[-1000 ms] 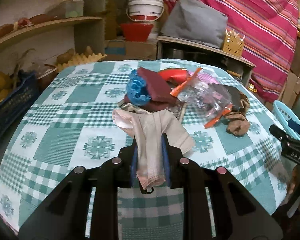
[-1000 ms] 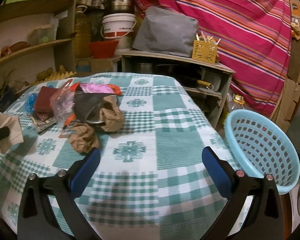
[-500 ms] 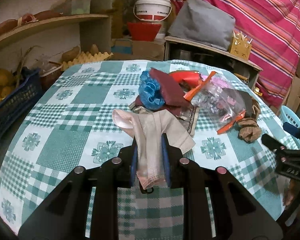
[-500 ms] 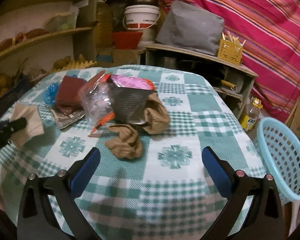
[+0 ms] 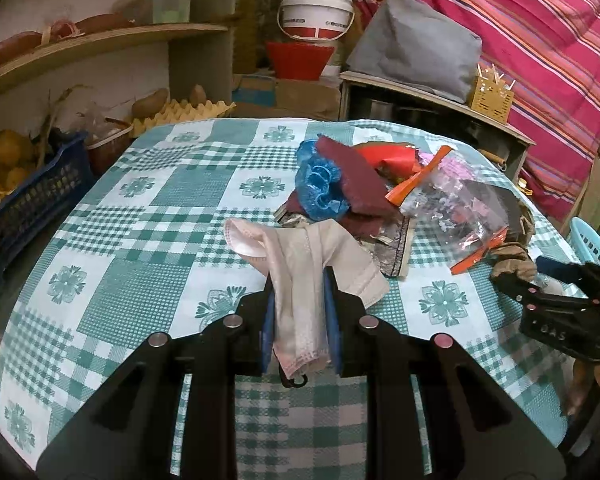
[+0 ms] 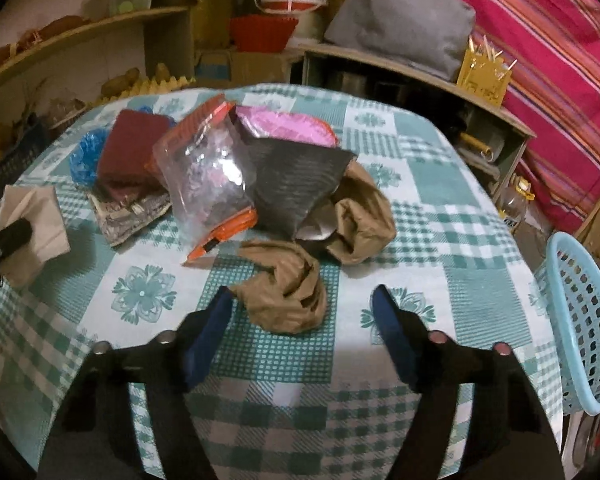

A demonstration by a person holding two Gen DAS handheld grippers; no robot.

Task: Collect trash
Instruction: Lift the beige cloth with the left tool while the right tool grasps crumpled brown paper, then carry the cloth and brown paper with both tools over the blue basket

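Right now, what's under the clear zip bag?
The clear zip bag leans on a grey pouch and the maroon cloth. Anything beneath it is covered.

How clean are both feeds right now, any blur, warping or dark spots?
Left wrist: sharp, dim warm light, fisheye bends the table edges, corners black. Right wrist: slightly soft, most at the blue jaws either side of the brown crumpled paper; the same warping and dark corners.
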